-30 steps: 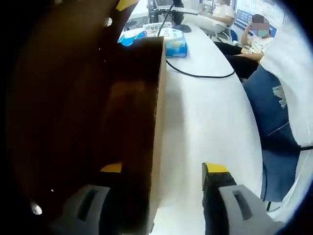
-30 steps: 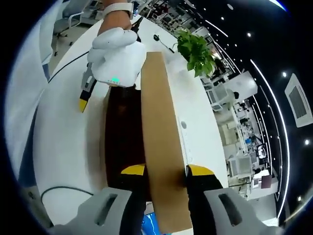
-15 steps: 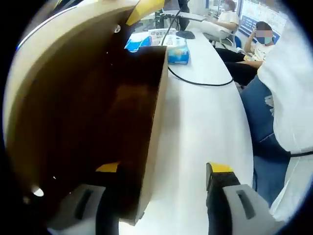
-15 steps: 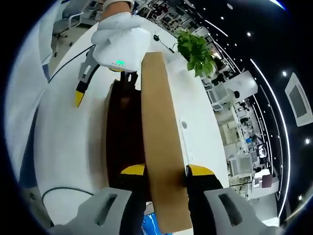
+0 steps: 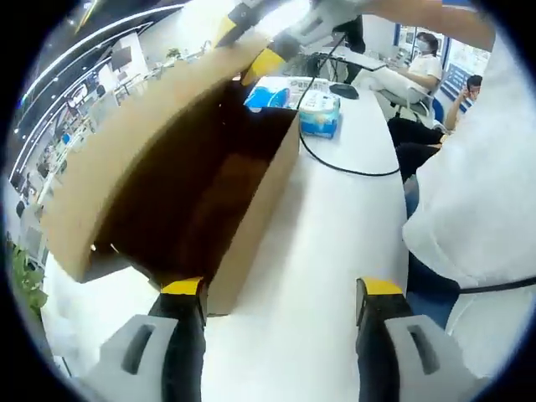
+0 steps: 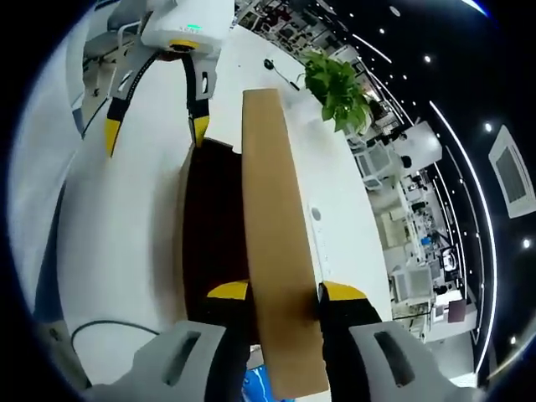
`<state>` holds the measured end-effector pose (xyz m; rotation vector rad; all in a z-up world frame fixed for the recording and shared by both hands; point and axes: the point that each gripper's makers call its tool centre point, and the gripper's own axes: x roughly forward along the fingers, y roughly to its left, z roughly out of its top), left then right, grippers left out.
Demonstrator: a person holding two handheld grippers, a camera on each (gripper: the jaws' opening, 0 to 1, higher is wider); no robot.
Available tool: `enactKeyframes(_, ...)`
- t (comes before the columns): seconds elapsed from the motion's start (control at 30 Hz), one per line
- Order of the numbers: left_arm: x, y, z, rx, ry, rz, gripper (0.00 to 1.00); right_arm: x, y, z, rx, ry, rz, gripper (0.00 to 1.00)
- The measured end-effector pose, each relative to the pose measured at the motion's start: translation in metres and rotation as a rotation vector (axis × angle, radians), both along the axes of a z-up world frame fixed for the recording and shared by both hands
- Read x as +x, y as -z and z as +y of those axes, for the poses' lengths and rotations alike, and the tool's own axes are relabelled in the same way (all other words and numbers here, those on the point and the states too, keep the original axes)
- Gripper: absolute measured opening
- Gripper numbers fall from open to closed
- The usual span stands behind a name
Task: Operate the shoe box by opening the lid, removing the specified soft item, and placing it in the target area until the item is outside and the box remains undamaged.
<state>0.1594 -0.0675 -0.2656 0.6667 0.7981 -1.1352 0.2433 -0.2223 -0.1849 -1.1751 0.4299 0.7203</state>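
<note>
The brown cardboard shoe box (image 5: pixel 251 218) lies on the white table (image 5: pixel 335 251) with its lid (image 6: pixel 272 234) held up. My right gripper (image 6: pixel 285 291) is shut on the lid's edge, which fills the gap between its jaws. It shows again as the right gripper (image 5: pixel 247 46) at the lid's far end. My left gripper (image 5: pixel 282 289) is open with nothing in it, just short of the box's near corner. From the other side, the left gripper (image 6: pixel 155 134) hangs open above the box's far end. The box's inside (image 6: pixel 213 226) is dark and I cannot make out any item there.
A blue tissue pack (image 5: pixel 321 117), a black cable (image 5: pixel 352 172) and a mouse (image 5: pixel 343 90) lie beyond the box. A potted plant (image 6: pixel 335 84) stands past the lid. A person's white clothing (image 5: pixel 469 209) is close on the right, and seated people (image 5: pixel 419 71) are behind.
My left gripper has drawn back from the box's side wall and now sits clear of the box, still open. The right gripper keeps its hold on the raised lid.
</note>
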Motion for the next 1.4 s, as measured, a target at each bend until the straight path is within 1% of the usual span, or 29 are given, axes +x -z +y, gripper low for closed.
enactKeyframes(0.03, 0.002, -0.007, 0.002, -0.002, -0.012, -0.022, 0.73, 0.0, 0.0, 0.0, 0.002, 0.0, 0.0, 0.3)
enactKeyframes(0.13, 0.004, -0.023, 0.004, -0.002, -0.023, -0.058, 0.73, 0.0, 0.0, 0.001, 0.003, -0.001, -0.003, 0.3)
enactKeyframes(0.2, 0.005, -0.035, 0.006, 0.006, -0.017, -0.093, 0.73, 0.0, 0.0, 0.001, 0.006, -0.001, -0.004, 0.3)
enactKeyframes(0.27, 0.003, -0.045, 0.007, 0.001, -0.017, -0.112, 0.72, 0.0, 0.0, 0.001, 0.01, -0.003, -0.006, 0.3)
enactKeyframes(0.37, 0.005, -0.06, 0.006, -0.013, 0.006, -0.163, 0.68, -0.001, 0.002, 0.001, 0.013, -0.004, -0.007, 0.3)
enactKeyframes(0.4, 0.009, -0.066, 0.006, -0.026, 0.018, -0.196, 0.66, -0.002, 0.003, 0.001, 0.014, -0.004, -0.007, 0.3)
enactKeyframes(0.57, 0.016, -0.078, 0.008, -0.011, 0.015, -0.217, 0.67, -0.003, 0.004, 0.001, 0.03, -0.004, -0.008, 0.3)
enactKeyframes(0.6, 0.021, -0.084, 0.005, -0.019, 0.013, -0.234, 0.67, -0.003, 0.004, 0.001, 0.032, -0.003, -0.008, 0.3)
enactKeyframes(0.63, 0.025, -0.086, 0.004, -0.019, 0.011, -0.24, 0.68, -0.003, 0.004, 0.001, 0.034, -0.003, -0.007, 0.3)
enactKeyframes(0.7, 0.032, -0.089, 0.001, -0.019, 0.011, -0.26, 0.68, -0.003, 0.004, 0.002, 0.036, -0.004, -0.007, 0.3)
enactKeyframes(0.73, 0.039, -0.091, -0.002, -0.018, 0.015, -0.283, 0.68, -0.003, 0.004, 0.002, 0.04, -0.004, -0.007, 0.3)
enactKeyframes(0.8, 0.051, -0.093, -0.004, 0.003, 0.019, -0.315, 0.67, -0.003, 0.003, 0.002, 0.042, -0.005, -0.007, 0.3)
enactKeyframes(0.87, 0.066, -0.097, -0.005, 0.024, 0.031, -0.385, 0.65, -0.003, 0.003, 0.002, 0.042, -0.005, -0.006, 0.3)
enactKeyframes(0.93, 0.073, -0.096, -0.007, 0.05, 0.048, -0.409, 0.63, -0.003, 0.003, 0.002, 0.042, -0.008, -0.004, 0.3)
enactKeyframes(1.0, 0.076, -0.094, -0.011, 0.046, 0.068, -0.413, 0.62, -0.002, 0.002, 0.001, 0.044, -0.007, -0.004, 0.3)
enactKeyframes(1.1, 0.081, -0.091, -0.015, 0.047, 0.094, -0.417, 0.56, -0.001, 0.002, 0.001, 0.044, -0.006, -0.002, 0.3)
enactKeyframes(1.13, 0.084, -0.09, -0.015, 0.059, 0.106, -0.426, 0.54, -0.002, 0.001, 0.001, 0.044, -0.006, -0.002, 0.3)
enactKeyframes(1.2, 0.088, -0.089, -0.017, 0.063, 0.114, -0.436, 0.54, -0.002, 0.001, 0.001, 0.046, -0.006, -0.002, 0.3)
enactKeyframes(1.23, 0.09, -0.088, -0.017, 0.081, 0.125, -0.449, 0.54, -0.002, 0.001, 0.001, 0.046, -0.005, -0.001, 0.3)
enactKeyframes(1.27, 0.092, -0.086, -0.018, 0.108, 0.152, -0.465, 0.54, -0.002, 0.001, 0.001, 0.045, -0.007, -0.002, 0.3)
enactKeyframes(1.4, 0.092, -0.081, -0.023, 0.101, 0.163, -0.455, 0.49, -0.002, 0.002, 0.001, 0.043, -0.006, 0.001, 0.3)
